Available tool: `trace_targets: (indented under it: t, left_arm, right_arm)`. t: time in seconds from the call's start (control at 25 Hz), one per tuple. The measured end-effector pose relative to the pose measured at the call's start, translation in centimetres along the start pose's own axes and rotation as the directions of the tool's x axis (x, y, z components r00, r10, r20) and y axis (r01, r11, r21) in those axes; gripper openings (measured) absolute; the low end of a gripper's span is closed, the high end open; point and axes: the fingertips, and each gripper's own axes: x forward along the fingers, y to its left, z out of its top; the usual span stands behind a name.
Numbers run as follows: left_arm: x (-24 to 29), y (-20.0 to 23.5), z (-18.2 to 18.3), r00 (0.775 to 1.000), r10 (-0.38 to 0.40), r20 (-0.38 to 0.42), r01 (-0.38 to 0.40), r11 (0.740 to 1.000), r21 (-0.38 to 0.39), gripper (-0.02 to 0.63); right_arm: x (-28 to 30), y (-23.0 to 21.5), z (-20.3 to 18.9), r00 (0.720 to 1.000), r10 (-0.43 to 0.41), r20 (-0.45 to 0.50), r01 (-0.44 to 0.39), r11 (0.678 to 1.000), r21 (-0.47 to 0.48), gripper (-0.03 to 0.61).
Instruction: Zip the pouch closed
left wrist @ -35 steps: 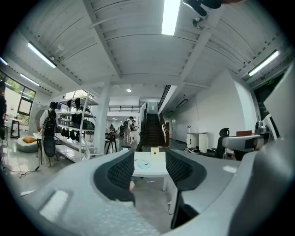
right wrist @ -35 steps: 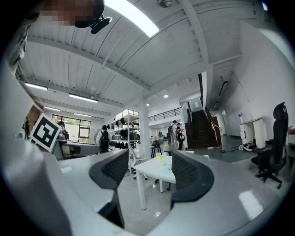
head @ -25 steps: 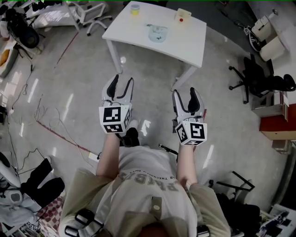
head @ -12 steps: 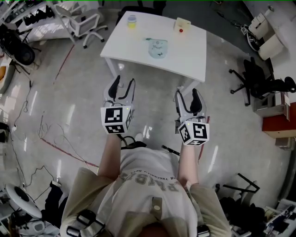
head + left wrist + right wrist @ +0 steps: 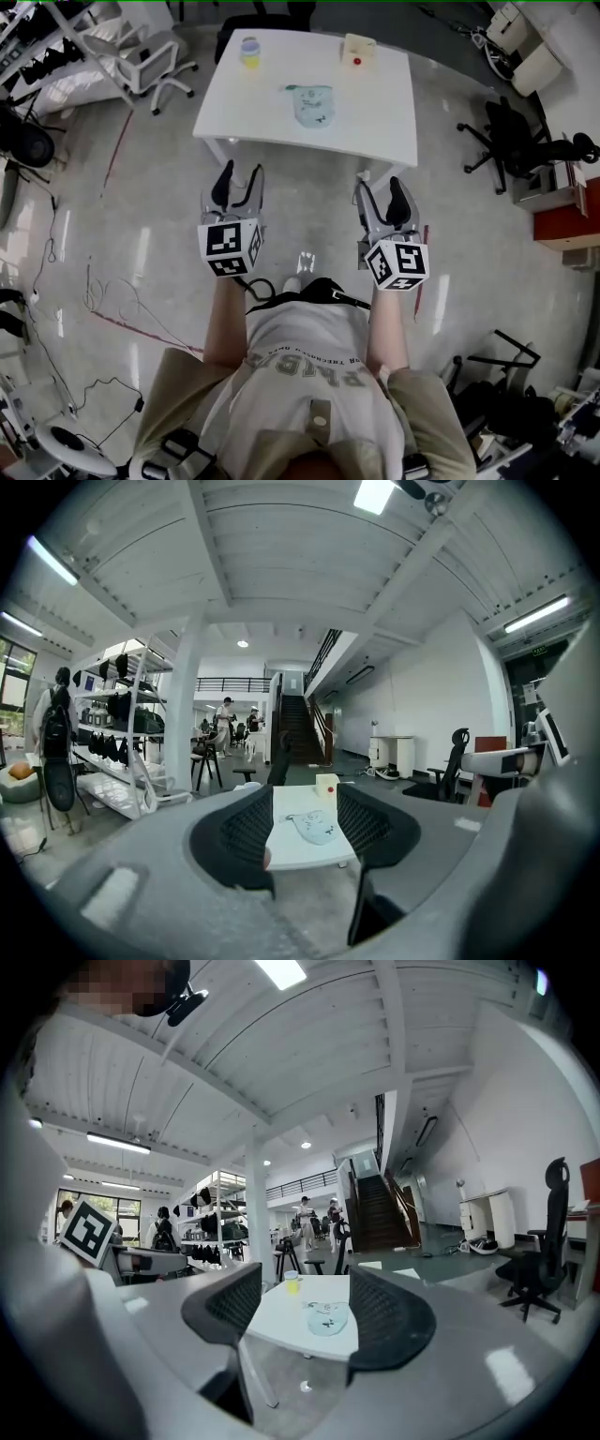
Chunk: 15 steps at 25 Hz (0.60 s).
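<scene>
The pouch [image 5: 312,103] lies flat near the middle of the white table [image 5: 380,131], straight ahead of both grippers and well apart from them. Its longer side runs roughly away from the person. It sits between their two lines of reach, so neither is clearly nearer. The left gripper [image 5: 240,178] and right gripper [image 5: 382,192] both stand spread and empty, short of the table's near edge. Since a second ago the table has drawn closer, and the jaws are as wide as before.

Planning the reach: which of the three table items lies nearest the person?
The pale blue pouch; the cup and cream box stand at the far edge.
</scene>
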Motion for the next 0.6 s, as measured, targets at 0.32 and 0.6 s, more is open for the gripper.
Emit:
trace_targets:
  t: [0.32,0.6]
  left_arm:
    - [2.7,0.9,-1.6,0.999,-0.012,-0.040,0.011,1.000,-0.025,0.219]
    - [5.8,1.8,-2.5,0.998,0.005,-0.069,-0.007,1.000,-0.020,0.219]
  right_arm:
    - [1.9,-1.5,-1.0,0.999,-0.036,-0.034,0.036,0.999,-0.001,0.267]
    - [5.3,-3.1,-1.4,0.999,-0.026,-0.045,0.026,1.000,0.003,0.267]
